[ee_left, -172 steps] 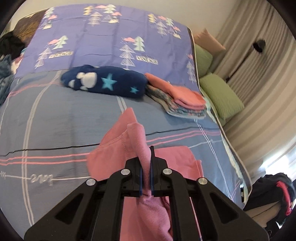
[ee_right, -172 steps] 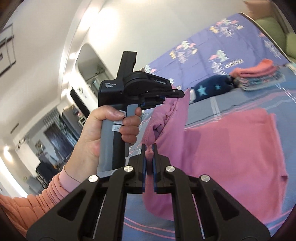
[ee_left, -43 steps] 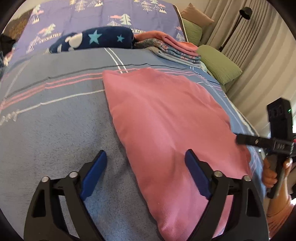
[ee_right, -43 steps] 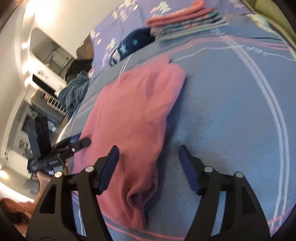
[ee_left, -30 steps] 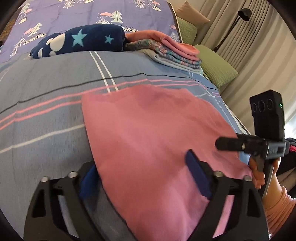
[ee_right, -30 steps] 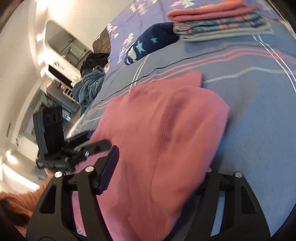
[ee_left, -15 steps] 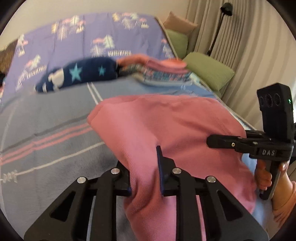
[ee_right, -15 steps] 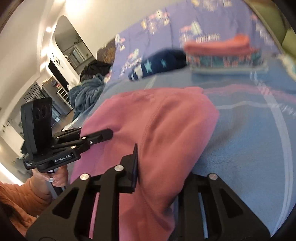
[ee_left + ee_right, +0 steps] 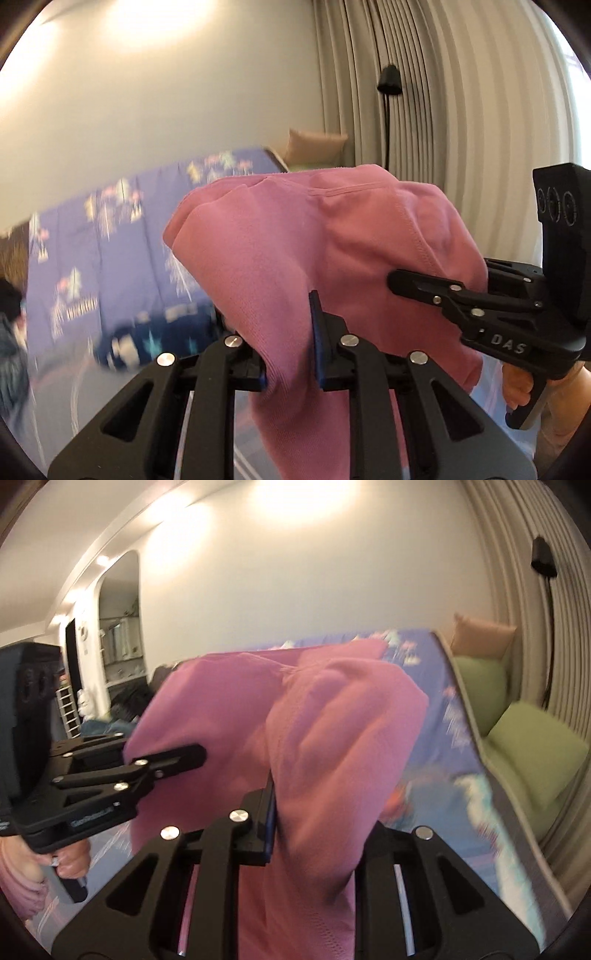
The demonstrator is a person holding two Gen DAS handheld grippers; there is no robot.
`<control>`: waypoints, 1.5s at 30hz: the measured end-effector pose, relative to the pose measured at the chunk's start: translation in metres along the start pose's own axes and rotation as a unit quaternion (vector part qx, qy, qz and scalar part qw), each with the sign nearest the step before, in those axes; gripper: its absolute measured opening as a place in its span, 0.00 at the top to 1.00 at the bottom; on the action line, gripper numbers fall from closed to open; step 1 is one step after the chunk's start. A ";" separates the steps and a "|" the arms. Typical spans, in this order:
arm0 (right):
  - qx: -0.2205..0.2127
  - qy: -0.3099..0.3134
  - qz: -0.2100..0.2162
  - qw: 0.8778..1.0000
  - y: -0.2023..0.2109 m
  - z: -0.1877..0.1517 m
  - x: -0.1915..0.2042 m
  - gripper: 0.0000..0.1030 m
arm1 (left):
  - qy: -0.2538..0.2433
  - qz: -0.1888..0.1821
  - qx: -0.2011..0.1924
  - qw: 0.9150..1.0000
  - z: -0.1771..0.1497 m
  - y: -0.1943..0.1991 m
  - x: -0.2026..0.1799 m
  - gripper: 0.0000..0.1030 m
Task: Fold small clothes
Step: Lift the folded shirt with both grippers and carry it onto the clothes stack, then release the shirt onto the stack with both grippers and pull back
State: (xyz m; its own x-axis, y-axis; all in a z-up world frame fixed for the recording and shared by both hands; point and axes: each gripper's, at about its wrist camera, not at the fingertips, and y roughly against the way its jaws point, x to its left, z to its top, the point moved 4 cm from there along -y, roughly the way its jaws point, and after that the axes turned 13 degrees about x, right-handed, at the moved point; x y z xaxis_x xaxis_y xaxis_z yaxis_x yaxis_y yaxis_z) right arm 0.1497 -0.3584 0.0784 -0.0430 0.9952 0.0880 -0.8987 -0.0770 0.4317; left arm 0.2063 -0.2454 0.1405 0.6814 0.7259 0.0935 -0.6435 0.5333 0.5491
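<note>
A pink garment [image 9: 332,240] hangs in the air, bunched and draped over both grippers. My left gripper [image 9: 288,354] is shut on one thick fold of it; the blue pad [image 9: 317,339] presses into the cloth and the other finger is half covered. My right gripper [image 9: 317,823] is shut on another fold of the pink garment [image 9: 314,709], its far finger hidden under the fabric. Each view catches the other tool from the side: the right gripper [image 9: 397,282] and the left gripper [image 9: 195,755], both biting the same edge, close together.
Below lies the bed with a purple tree-print quilt [image 9: 110,229] and a blurred navy star bundle [image 9: 147,343]. Green cushions [image 9: 535,753] and a tan one line the right side. Pleated curtains [image 9: 461,110] and a black lamp [image 9: 389,79] stand behind. A hand [image 9: 70,864] grips each handle.
Both grippers went from open over the flat garment to shut on its near edge. They then rose sharply, lifting the cloth off the bed, and both views tilted up toward the wall.
</note>
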 end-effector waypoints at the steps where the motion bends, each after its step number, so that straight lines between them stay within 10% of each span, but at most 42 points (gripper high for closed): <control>1: -0.006 -0.003 -0.005 1.000 -0.006 0.018 -0.008 0.82 | -0.004 0.010 -0.009 1.000 0.023 -0.006 0.003 0.82; 12: 0.029 -0.043 -0.033 0.998 -0.178 0.117 -0.112 0.71 | 0.030 0.111 0.017 0.993 0.121 -0.165 0.060 0.77; 13: 0.038 -0.045 -0.065 0.996 -0.207 0.114 -0.125 0.36 | 0.042 0.134 0.014 0.990 0.120 -0.190 0.070 0.64; 15: 0.088 -0.066 -0.188 0.976 -0.267 0.091 -0.154 0.08 | 0.063 0.216 0.025 0.974 0.103 -0.247 0.090 0.25; 17: 0.150 -0.074 -0.224 0.960 -0.314 0.050 -0.175 0.13 | 0.059 0.250 0.091 0.962 0.072 -0.303 0.103 0.24; 21: 0.161 -0.080 -0.206 0.962 -0.336 -0.024 -0.185 0.17 | 0.071 0.190 0.174 0.964 -0.007 -0.365 0.112 0.24; 29: 0.118 -0.088 -0.187 0.971 -0.256 -0.080 -0.153 0.16 | 0.081 0.139 0.134 0.978 -0.035 -0.314 0.094 0.19; 45: 0.092 -0.120 -0.134 0.979 -0.024 -0.145 -0.060 0.07 | 0.055 0.059 0.069 0.994 -0.111 -0.072 -0.019 0.01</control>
State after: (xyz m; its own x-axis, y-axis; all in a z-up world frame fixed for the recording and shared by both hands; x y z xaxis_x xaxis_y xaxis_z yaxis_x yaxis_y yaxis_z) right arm 0.1105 -0.4073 -0.0670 0.3078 0.9397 0.1490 -0.7691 0.1536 0.6204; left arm 0.2014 -0.2493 0.0069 0.5570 0.8270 0.0764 -0.6578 0.3831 0.6485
